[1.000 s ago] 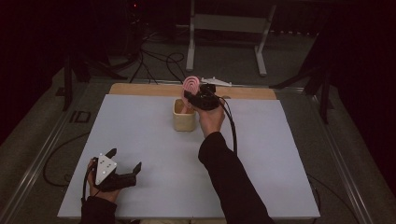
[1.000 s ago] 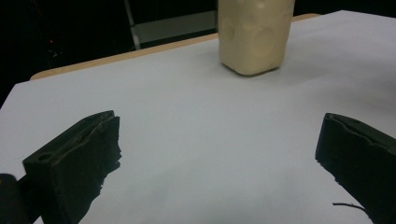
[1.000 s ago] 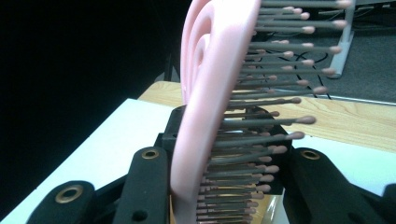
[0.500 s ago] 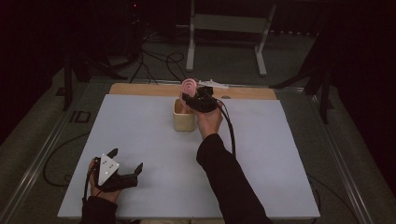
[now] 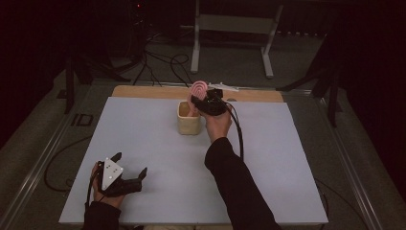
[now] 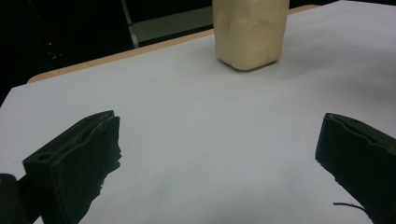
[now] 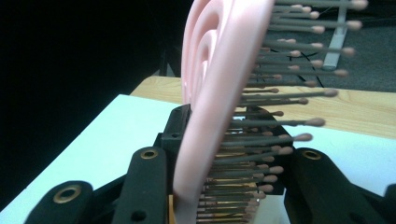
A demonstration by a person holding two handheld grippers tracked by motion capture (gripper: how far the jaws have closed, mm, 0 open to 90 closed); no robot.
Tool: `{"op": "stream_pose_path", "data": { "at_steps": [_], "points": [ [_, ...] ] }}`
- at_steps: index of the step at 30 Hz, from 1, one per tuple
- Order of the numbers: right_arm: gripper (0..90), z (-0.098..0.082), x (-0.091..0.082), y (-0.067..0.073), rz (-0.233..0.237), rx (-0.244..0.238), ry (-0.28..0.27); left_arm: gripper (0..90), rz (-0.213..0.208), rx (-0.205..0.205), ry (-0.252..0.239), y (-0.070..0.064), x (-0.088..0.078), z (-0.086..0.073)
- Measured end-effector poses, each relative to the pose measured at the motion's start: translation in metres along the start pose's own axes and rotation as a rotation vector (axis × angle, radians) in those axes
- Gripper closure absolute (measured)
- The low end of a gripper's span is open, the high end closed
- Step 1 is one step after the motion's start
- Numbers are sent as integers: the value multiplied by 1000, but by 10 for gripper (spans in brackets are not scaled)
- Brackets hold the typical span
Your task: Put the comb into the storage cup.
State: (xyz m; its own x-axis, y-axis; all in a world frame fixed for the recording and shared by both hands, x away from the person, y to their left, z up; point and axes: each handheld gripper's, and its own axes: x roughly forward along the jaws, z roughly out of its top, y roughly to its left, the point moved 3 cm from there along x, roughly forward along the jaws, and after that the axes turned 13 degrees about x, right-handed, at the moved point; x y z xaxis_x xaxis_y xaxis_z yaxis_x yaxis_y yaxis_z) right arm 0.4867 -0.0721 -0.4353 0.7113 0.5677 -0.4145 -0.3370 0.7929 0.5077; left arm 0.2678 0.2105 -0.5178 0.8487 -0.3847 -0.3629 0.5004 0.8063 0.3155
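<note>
Pink plastic fills the right gripper [image 7: 219, 186]: its jaws are clamped on a hairbrush [image 7: 219, 84] with a looped, open-work back and grey bristles tipped with small pink balls. In the high view the brush head stands just above the cream cup [image 5: 188, 118], at the cup's one o'clock. The right hand [image 5: 218, 122] reaches in from six o'clock, forearm stretched up the table [image 5: 143, 143]. The left gripper [image 5: 130, 173] rests near the seven o'clock corner, jaws wide apart with nothing between them. Bare white surface lies open all round the cup; the wooden edge [image 5: 143, 91] runs along twelve o'clock.
</note>
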Motion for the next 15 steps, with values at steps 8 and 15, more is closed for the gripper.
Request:
{"op": "stream_pose_path", "data": {
  "at_steps": [8,15],
  "points": [
    [609,1,-1,-5,-13,-11,8,1,1,-2,-1,0,0,0],
    [557,1,-2,-7,-17,-37,18,1,1,0,0,0,1,0]
  ]
}}
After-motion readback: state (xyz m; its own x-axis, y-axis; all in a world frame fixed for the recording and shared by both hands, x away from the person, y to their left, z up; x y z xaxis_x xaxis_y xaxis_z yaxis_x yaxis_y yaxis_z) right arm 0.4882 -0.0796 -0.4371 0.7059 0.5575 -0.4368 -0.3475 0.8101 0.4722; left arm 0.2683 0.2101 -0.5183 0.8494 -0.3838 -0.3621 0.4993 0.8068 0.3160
